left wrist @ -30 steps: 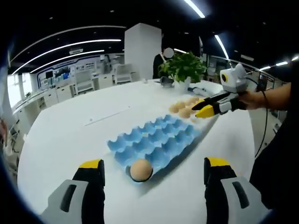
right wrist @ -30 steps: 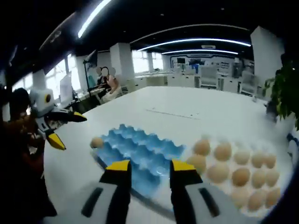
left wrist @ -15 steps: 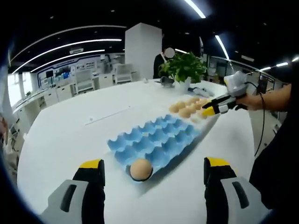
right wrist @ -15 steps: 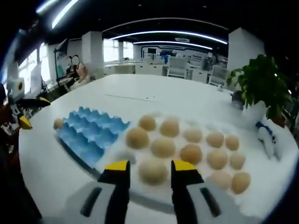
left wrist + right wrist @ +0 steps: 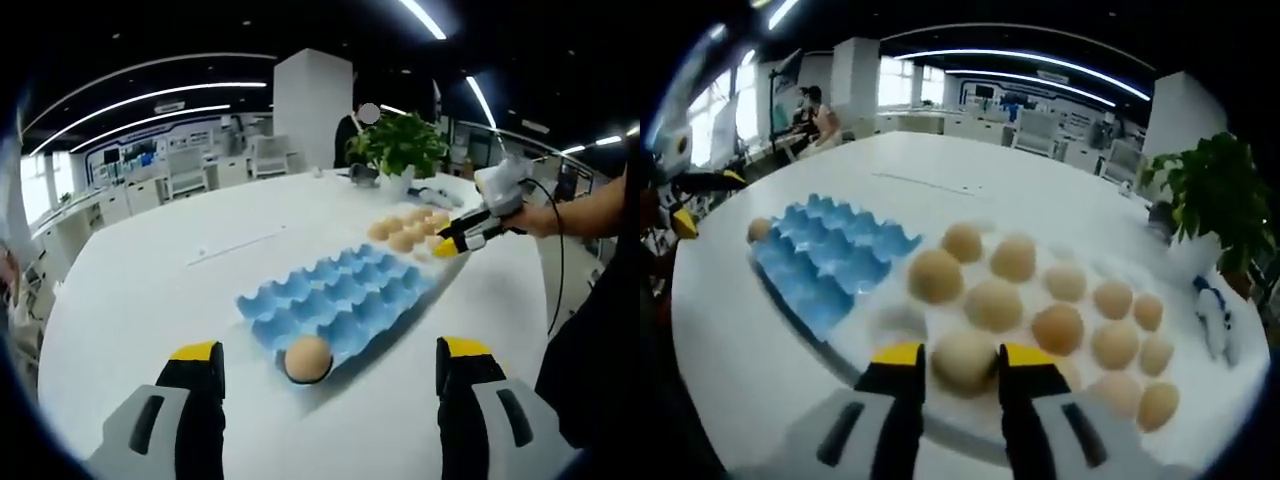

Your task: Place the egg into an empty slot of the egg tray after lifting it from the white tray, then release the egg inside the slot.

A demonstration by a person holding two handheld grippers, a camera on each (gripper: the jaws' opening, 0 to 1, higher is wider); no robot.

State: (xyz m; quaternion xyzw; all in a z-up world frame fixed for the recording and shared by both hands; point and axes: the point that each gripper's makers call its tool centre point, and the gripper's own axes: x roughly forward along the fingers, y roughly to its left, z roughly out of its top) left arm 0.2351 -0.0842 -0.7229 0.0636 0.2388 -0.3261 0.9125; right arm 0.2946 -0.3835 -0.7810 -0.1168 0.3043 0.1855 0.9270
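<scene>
Right gripper (image 5: pixel 958 360) bottom centre, jaws astride egg (image 5: pixel 962 358) on white tray (image 5: pixel 890 322), grip unclear. Left gripper (image 5: pixel 330 362) apart, empty. Blue egg tray (image 5: pixel 340 298) centre frame.

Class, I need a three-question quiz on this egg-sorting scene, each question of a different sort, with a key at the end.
1. True or false: the blue egg tray already holds one egg.
2. Which jaws have an egg between them? A) left gripper B) right gripper
3. Fill in: the loose eggs lie on the ____ tray.

Key: 1 true, the egg sits in a corner slot. 2 B, though whether the jaws grip it yet cannot be told. 3 white.
</scene>
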